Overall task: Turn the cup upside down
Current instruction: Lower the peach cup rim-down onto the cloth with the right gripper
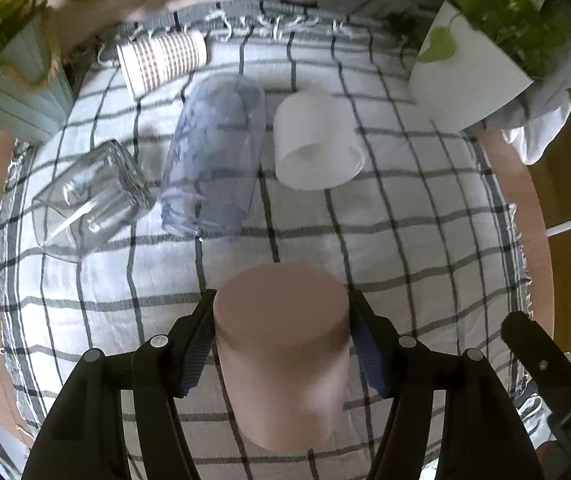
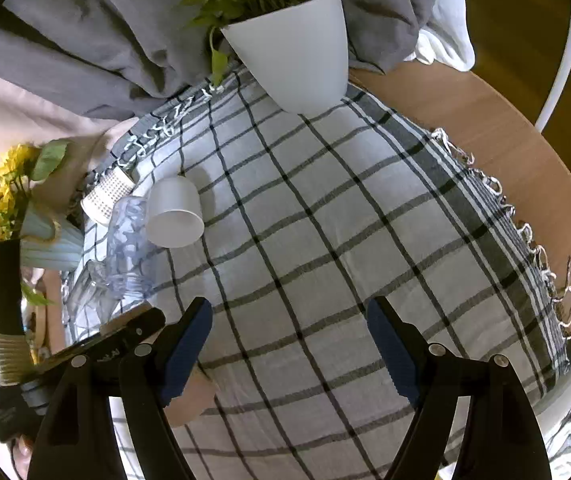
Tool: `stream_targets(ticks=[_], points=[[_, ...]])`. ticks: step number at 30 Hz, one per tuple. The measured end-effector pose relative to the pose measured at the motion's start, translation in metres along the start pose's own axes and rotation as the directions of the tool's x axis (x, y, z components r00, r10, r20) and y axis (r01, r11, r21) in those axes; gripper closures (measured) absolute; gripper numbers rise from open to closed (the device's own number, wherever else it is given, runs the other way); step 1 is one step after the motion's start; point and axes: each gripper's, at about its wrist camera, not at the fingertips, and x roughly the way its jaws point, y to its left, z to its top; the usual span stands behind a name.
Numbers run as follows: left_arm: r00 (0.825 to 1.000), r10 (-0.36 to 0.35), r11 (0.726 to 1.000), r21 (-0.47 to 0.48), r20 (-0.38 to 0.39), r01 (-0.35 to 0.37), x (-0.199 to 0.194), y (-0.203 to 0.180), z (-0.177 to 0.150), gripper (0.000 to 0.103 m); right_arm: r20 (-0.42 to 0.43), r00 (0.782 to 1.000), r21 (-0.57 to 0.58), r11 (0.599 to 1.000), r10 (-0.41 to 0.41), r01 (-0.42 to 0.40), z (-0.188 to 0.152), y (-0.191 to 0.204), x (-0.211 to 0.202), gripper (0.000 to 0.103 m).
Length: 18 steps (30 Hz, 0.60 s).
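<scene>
My left gripper (image 1: pixel 281 312) is shut on a pinkish-beige cup (image 1: pixel 281 344), base up and mouth down, low over the checked cloth (image 1: pixel 405 240). Both pads press its sides. Part of that cup (image 2: pixel 189 396) shows in the right wrist view, behind my right gripper's left finger. My right gripper (image 2: pixel 289 320) is open and empty above the cloth (image 2: pixel 325 220). Whether the cup's rim touches the cloth is hidden.
Beyond the cup lie a white cup (image 1: pixel 317 140), a bluish clear tumbler (image 1: pixel 217 156), a clear square glass (image 1: pixel 89 196) and a striped paper cup (image 1: pixel 161 60). A white plant pot (image 2: pixel 297 56) stands far right, a ribbed vase (image 2: pixel 49 244) with yellow flowers left. The wooden table edge (image 2: pixel 525 168) curves right.
</scene>
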Motion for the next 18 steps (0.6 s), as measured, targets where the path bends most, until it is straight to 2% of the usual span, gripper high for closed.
stream_targets(ticks=[7,18], points=[[0.998,-0.002,0.999,0.044,0.055,-0.001,-0.017,-0.006,-0.016,0.04,0.004,1.0,-0.014,1.0,-0.005,0.005,-0.004,0.001,-0.003,0.023],[0.997,-0.02,0.994,0.112,0.08,0.011,-0.024,-0.018,-0.047,0.041,0.014,0.999,-0.042,0.998,-0.041,0.042,-0.013,-0.003,-0.01,0.023]])
